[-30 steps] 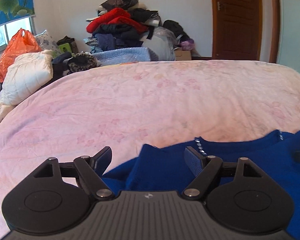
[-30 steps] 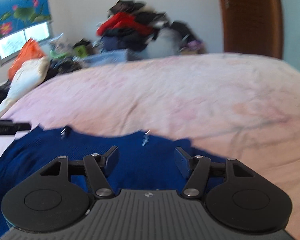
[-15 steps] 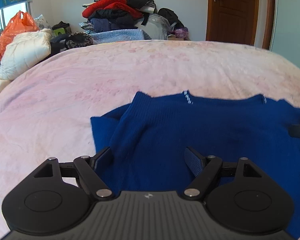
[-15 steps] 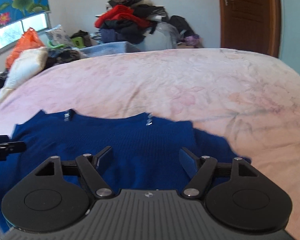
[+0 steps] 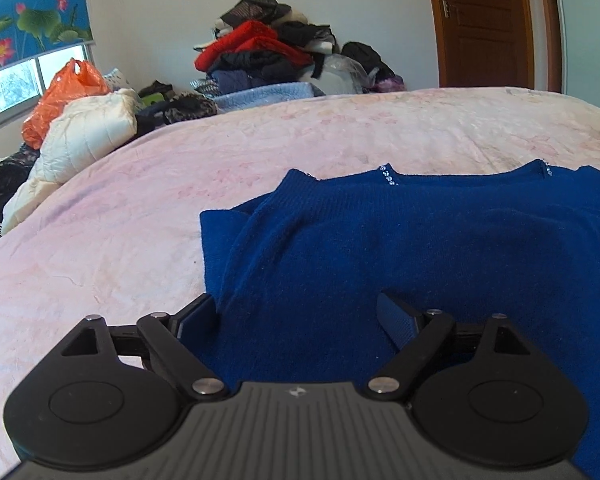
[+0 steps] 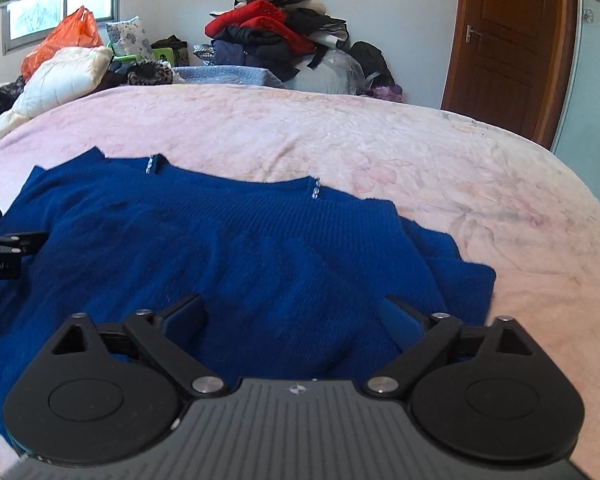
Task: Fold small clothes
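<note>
A dark blue knit sweater (image 5: 400, 240) lies spread flat on the pink bedspread (image 5: 120, 220), neckline away from me, with small bead trims at the collar. It also shows in the right wrist view (image 6: 240, 248). My left gripper (image 5: 300, 312) is open and empty, hovering low over the sweater's left side, with a folded sleeve beside it. My right gripper (image 6: 296, 312) is open and empty over the sweater's right side. The left gripper shows at the left edge of the right wrist view (image 6: 4, 252).
A tall pile of clothes (image 5: 268, 56) stands beyond the bed's far edge. A white quilted jacket (image 5: 80, 136) and an orange bag (image 5: 64, 96) lie at the far left. A brown door (image 6: 512, 40) is at the back right.
Both grippers have pulled back toward me and lifted, so more of the sweater now shows ahead of them. Both stayed open. The sweater lies flatter on the bed.
</note>
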A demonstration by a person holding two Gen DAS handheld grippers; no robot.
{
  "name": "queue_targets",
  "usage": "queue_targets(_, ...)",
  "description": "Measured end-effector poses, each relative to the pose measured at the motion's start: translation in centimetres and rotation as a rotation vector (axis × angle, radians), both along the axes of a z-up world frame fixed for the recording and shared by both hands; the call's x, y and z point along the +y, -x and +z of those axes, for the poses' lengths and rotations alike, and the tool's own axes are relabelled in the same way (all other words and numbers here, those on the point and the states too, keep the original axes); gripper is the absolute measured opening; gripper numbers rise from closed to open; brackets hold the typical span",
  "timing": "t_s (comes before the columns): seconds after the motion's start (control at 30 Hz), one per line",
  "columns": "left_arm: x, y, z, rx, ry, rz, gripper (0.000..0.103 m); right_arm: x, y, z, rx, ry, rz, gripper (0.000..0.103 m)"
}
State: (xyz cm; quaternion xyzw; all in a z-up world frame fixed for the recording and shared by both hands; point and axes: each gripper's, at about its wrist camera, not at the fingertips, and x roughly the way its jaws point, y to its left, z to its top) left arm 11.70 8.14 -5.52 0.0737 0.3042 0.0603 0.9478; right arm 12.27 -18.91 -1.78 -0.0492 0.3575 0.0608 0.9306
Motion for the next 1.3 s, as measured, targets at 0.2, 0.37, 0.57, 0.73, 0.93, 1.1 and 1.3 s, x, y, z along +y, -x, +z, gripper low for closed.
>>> queue_targets(0.2, 0.2, 0.1, -0.3, -0.013, -0.002, 0.033, 0.099, 0.3, 0.1, -0.4, -0.011, 0.005, -0.008, 0.103)
queue_targets(0.37, 1.3, -0.1, -0.4, 0.005, 0.076, 0.055, 0.102, 0.4, 0.5, -0.8, -0.041, 0.017, -0.011, 0.103)
queue_targets(0.57, 2.3, -0.1, -0.6, 0.019, 0.147, 0.069, 0.103, 0.1, 0.5, -0.9, -0.044, -0.004, -0.011, 0.103)
queue_targets(0.73, 2.3, -0.1, -0.6, 0.021, 0.156, 0.072, 0.103, -0.1, 0.5, -0.9, -0.041, -0.025, -0.009, 0.103)
queue_targets(0.93, 2.5, -0.2, -0.6, 0.023, 0.171, 0.072, 0.103, 0.1, 0.2, -0.1, 0.014, -0.014, 0.020, 0.103)
queue_targets(1.1, 2.4, 0.0, -0.6, 0.023, 0.167, 0.073, 0.103, 2.1, 2.3, 1.6, -0.026, 0.005, 0.076, 0.103)
queue_targets(1.3, 2.9, 0.6, -0.4, 0.046, 0.180, 0.044, 0.103, 5.2, 4.4, 3.0, -0.050, 0.026, 0.164, 0.103)
